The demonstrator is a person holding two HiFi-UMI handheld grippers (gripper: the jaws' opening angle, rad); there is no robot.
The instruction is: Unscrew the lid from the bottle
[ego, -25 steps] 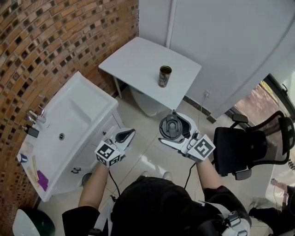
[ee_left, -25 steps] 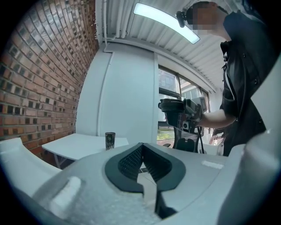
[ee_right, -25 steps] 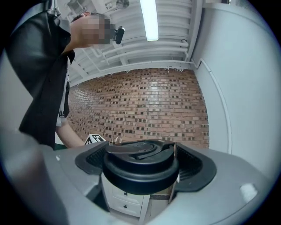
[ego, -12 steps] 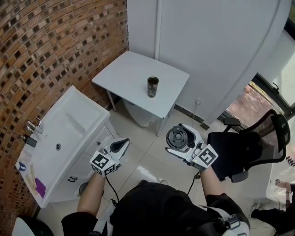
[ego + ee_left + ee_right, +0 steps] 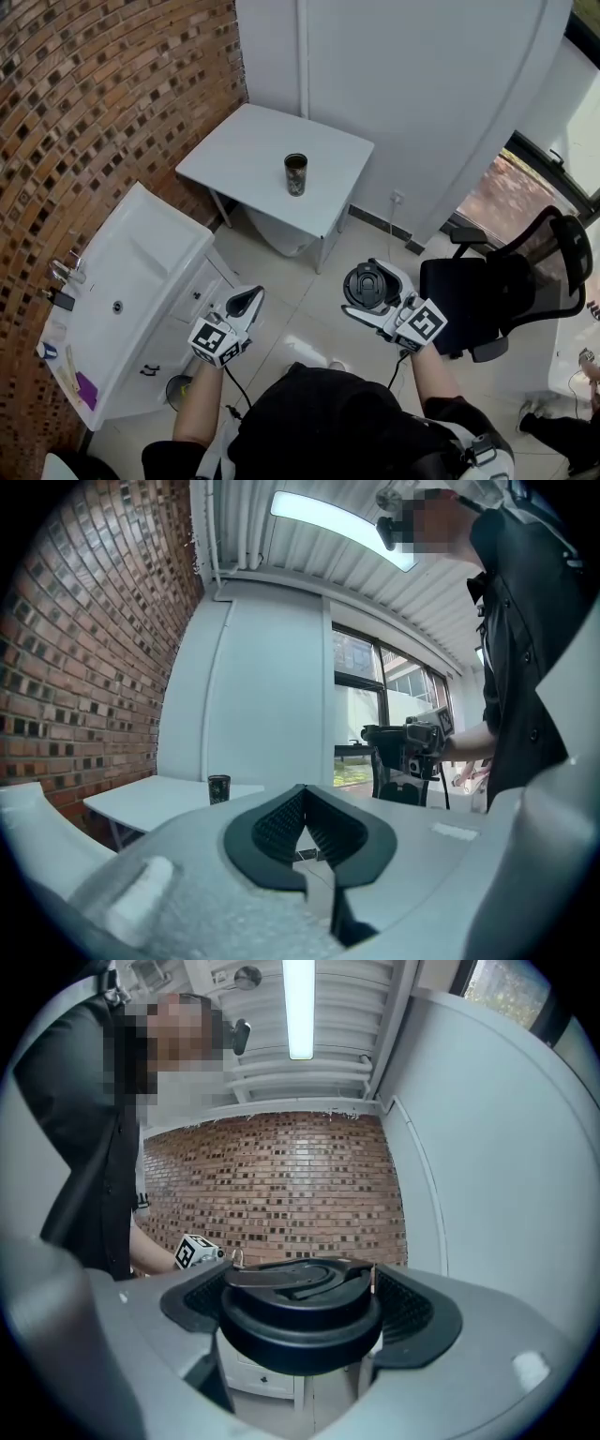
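Observation:
A dark, lidless bottle (image 5: 295,174) stands upright on the white table (image 5: 253,150) against the far wall; the left gripper view shows the bottle (image 5: 218,788) small and distant. Its black lid (image 5: 366,284) is clamped between the pads of my right gripper (image 5: 368,283), held level over the floor well short of the table. In the right gripper view the lid (image 5: 300,1312) fills the gap between the jaws. My left gripper (image 5: 249,300) hovers by the sink corner, its jaws shut with nothing between them, the pads (image 5: 281,822) touching.
A white sink unit (image 5: 131,281) runs along the brick wall at left. A black office chair (image 5: 511,291) stands at right near the window. A white bin (image 5: 281,234) sits under the table. Pale floor tiles lie between my grippers and the table.
My right gripper has carried the lid to the right, further from the table. The left gripper has shifted a little. The bottle has stayed put on the table.

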